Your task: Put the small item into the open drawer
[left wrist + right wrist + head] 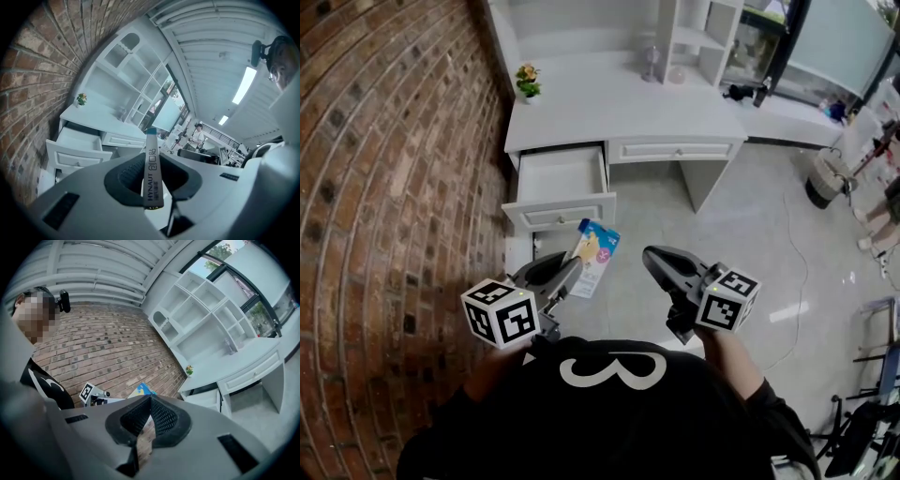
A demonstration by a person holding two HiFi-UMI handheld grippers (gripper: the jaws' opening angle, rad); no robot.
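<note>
A small flat blue-and-white carton (597,255) is held in my left gripper (572,269), which is shut on it, out over the floor just in front of the desk. In the left gripper view the carton (152,154) stands edge-on between the pads of the left gripper (153,177). The open white drawer (561,178) sticks out of the desk's left side, ahead of the carton and a little to its left; it also shows as the drawer (77,140). My right gripper (659,260) hovers to the carton's right, shut with nothing in it, tips touching at the right gripper (150,399).
A brick wall (384,187) runs along the left. The white desk (619,103) carries a small flower pot (527,81) and shelving (694,37). A closed drawer (673,150) sits right of the open one. Furniture and a person's legs (872,220) stand at the far right.
</note>
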